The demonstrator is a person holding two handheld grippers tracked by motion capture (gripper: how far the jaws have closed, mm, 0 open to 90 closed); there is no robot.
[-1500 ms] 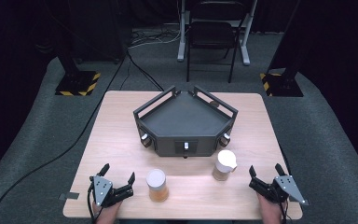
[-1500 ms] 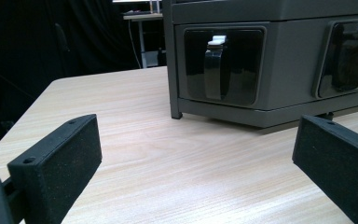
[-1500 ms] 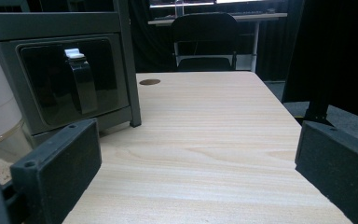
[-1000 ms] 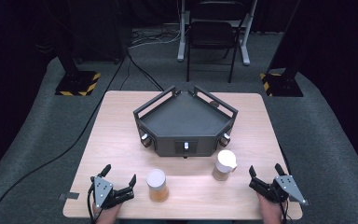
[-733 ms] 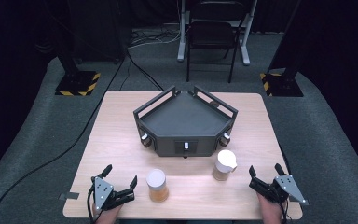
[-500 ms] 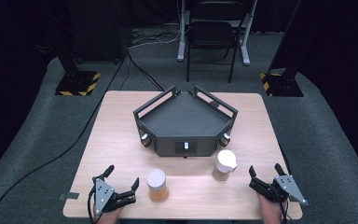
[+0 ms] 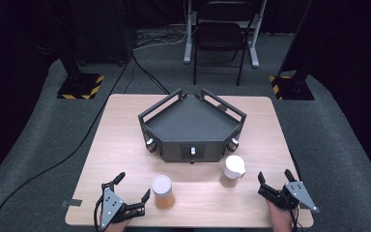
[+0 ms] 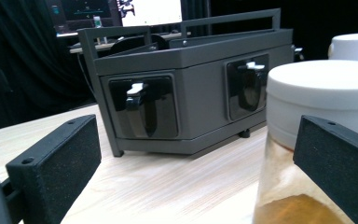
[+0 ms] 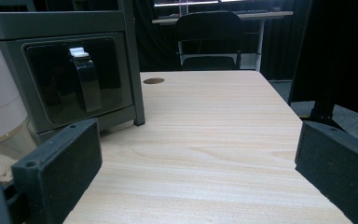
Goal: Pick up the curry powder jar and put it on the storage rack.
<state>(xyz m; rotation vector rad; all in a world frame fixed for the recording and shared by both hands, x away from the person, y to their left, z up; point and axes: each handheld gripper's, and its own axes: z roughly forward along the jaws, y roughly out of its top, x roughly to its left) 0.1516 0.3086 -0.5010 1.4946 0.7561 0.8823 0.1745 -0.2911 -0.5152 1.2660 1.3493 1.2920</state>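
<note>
Left gripper (image 7: 133, 194) lines up beside the near jar (image 7: 163, 191) — right gripper (image 7: 273, 181) waits off to the side.

Both sets of jaws are spread and empty. The white-lidded jar with amber contents stands upright on the table (image 7: 125, 150), just off the left gripper's inner jaw, lid (image 8: 326, 88) looming large ahead — clearly the left hand's grab. The second jar (image 7: 233, 170) stands nearer the right.

Both grippers black — left gripper (image 7: 131, 192), right gripper (image 7: 275, 178) — flat foam-faced jaws (screw holes), grey triangular top plates.
</note>
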